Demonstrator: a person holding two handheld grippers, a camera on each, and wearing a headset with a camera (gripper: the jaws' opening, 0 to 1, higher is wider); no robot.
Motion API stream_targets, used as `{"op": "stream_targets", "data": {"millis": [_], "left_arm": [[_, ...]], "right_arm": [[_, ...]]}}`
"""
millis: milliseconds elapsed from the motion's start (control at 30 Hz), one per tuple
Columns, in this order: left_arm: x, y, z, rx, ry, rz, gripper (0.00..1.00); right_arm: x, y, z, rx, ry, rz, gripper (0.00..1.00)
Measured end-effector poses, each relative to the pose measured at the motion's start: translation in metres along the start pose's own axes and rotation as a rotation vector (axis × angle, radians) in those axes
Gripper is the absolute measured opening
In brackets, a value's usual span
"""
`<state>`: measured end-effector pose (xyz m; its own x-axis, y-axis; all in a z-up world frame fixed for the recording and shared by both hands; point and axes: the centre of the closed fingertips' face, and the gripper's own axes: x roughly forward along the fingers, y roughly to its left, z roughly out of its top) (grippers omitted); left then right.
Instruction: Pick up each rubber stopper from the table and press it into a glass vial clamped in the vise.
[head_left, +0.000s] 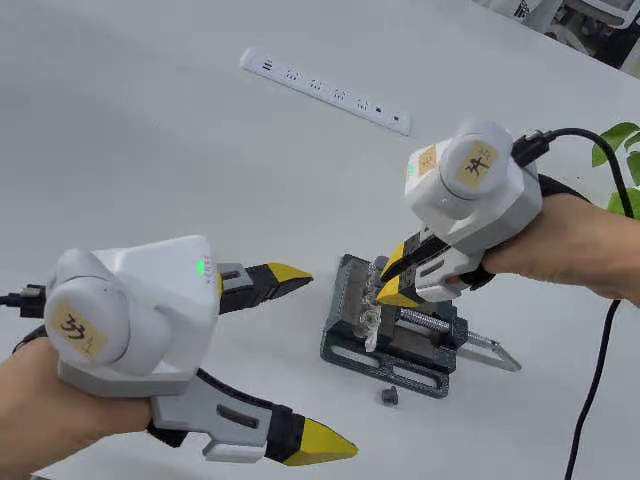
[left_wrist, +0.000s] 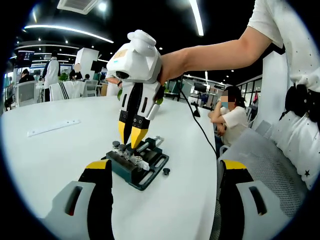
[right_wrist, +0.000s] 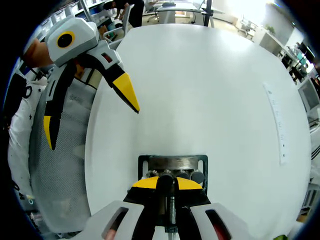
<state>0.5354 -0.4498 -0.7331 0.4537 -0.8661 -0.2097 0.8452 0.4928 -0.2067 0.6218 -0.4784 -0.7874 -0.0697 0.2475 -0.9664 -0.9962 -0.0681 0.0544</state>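
Stopper (right_wrist: 164, 181) clenched in my right gripper (head_left: 383, 287), centre frame, directly over the vials (head_left: 369, 322) in the vise (head_left: 405, 355). My left gripper (head_left: 322, 360), lower left, is released, jaws wide apart. Second stopper (head_left: 388, 397) lies on the table (head_left: 150, 150) just below the vise.

Two hand-held grippers, one spread, one pinched.
Left gripper (head_left: 310, 358) has its jaws wide apart; right gripper (head_left: 381, 285) tilts steeply down, jaws nearly together.
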Motion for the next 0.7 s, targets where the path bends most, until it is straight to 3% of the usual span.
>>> {"op": "stream_targets", "data": {"millis": [700], "left_arm": [[-0.0005, 0.0013, -0.0024, -0.004, 0.009, -0.002, 0.87]], "right_arm": [[0.0045, 0.0015, -0.0038, 0.013, -0.032, -0.002, 0.02]]}}
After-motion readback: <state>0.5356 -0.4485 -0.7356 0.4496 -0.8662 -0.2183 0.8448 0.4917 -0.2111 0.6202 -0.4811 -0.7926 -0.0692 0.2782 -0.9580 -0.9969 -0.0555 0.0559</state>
